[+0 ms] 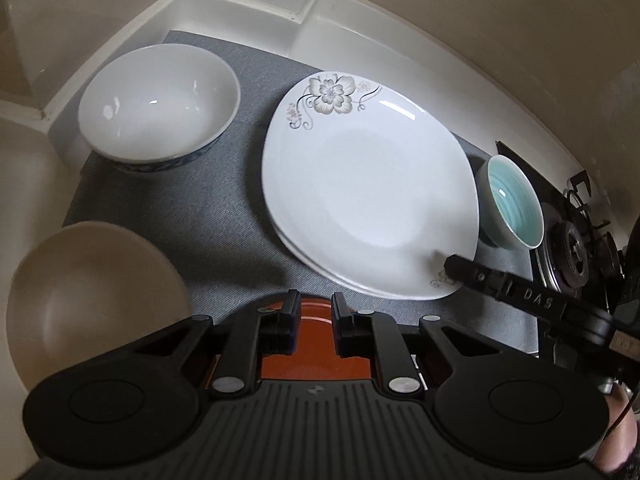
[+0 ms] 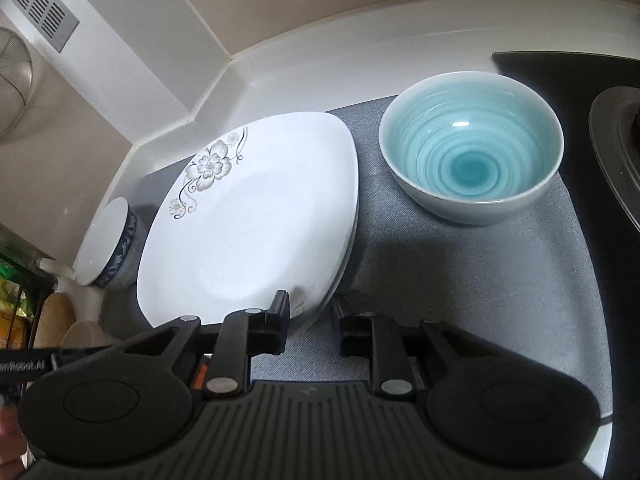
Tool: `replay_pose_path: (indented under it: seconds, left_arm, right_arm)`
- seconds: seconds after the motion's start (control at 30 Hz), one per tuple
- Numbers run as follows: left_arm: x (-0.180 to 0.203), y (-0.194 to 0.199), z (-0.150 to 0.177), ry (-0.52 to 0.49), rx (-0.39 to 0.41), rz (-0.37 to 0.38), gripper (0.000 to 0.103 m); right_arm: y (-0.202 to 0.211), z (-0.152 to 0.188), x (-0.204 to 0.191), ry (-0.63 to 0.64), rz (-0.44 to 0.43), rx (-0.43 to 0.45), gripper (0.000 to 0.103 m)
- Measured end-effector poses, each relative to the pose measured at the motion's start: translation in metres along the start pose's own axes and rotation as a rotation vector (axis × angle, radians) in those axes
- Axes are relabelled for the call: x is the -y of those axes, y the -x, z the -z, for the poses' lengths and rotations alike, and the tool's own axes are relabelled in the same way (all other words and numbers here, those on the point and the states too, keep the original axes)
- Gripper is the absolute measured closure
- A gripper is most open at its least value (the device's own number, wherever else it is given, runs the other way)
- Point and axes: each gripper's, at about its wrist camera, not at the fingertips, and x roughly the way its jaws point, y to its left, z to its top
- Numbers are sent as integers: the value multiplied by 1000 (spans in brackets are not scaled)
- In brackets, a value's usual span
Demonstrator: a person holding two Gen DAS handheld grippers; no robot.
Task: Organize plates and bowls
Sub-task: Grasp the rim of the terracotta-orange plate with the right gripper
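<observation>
Floral plate [image 2: 248, 216] lies mid-mat [image 2: 460, 280], stacked on another. Glazed ceramic: stiff, slippery, brittle; take by rim. Right gripper [image 2: 312, 316] straddles near rim, released. Left gripper [image 1: 316, 316] clamps orange plate [image 1: 316, 356] at mat's near edge.

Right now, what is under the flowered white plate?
Under the flowered white plate a second white plate's edge shows, resting on the grey mat. Anything below stays covered.

grey mat [image 2: 460, 280] covering my white counter [image 2: 320, 68], gas hob [image 1: 576, 240] at the counter's right edge, vent grilles [image 2: 40, 4] on the upper-left wall, mesh strainer [image 2: 12, 76] hanging far left
</observation>
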Motion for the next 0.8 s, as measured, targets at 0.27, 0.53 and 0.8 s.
replay_pose_path:
  seconds: [0.27,0.53,0.8]
  left_arm:
    - [-23,32,36,36,-9,-13,85]
    - [-29,19,86,26,-91,-52,85]
    - [-13,3,93,47,-118,16,90]
  right_arm:
    - [22,14,-8,17,-39,-44,63]
    - [18,69,-50,247,-72,-167,54]
    - [24,87,-47,337,-35,-184,92]
